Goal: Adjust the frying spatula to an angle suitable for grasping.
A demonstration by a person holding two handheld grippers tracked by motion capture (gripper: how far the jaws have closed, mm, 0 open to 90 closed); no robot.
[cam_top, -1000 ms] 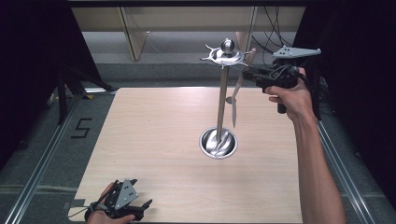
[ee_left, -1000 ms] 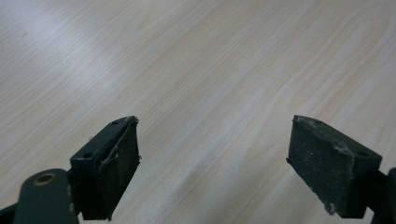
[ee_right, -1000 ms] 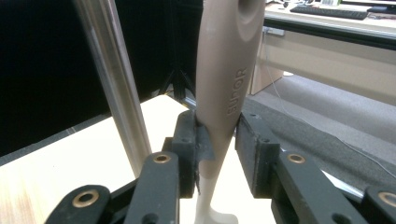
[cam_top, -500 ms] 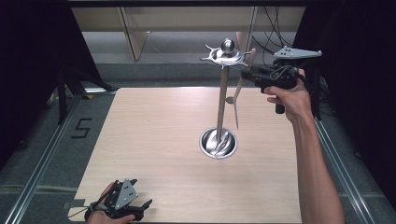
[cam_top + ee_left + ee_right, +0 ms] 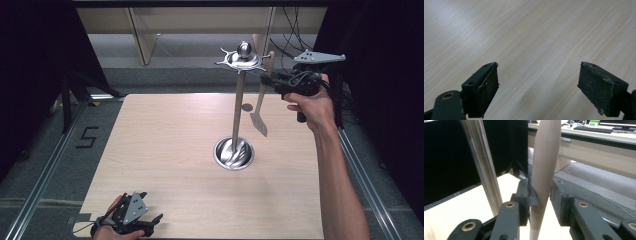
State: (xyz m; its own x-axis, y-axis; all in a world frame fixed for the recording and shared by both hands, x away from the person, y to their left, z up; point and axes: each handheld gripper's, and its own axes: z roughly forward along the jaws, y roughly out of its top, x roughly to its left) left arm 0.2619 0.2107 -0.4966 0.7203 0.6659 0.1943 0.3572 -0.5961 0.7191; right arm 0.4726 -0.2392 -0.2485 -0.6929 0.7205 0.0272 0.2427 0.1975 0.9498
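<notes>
Pale wood-grain tabletop [image 5: 165, 150], dark curtains either side, beige furniture and cables behind at 12 o'clock. Standing right of centre: tall shiny steel utensil stand [image 5: 236, 115] with a round dish base and a spiked ring top capped by a ball.

Right forearm stretched up the 3 o'clock edge, wrist raised, right gripper [image 5: 270, 80] held level and aimed toward 9 o'clock at the stand's top ring. Pinched in it: long beige wooden spatula [image 5: 261, 102], hanging almost upright, flat blade down, just beside the pole at its 3 o'clock, clear of the table. Jaws been twitching open and closed a bit, now clamped again on the handle.

Right gripper view gets the close-up: handle [image 5: 544, 177] squeezed between both pads, steel pole [image 5: 482, 167] at 10 o'clock, desk with keyboard way behind.

Left hand parked low at 7 o'clock of the table, left gripper [image 5: 157, 218] lying near the front edge. Left gripper view [image 5: 537, 82]: jaws spread wide, nothing between, just bare wood.
</notes>
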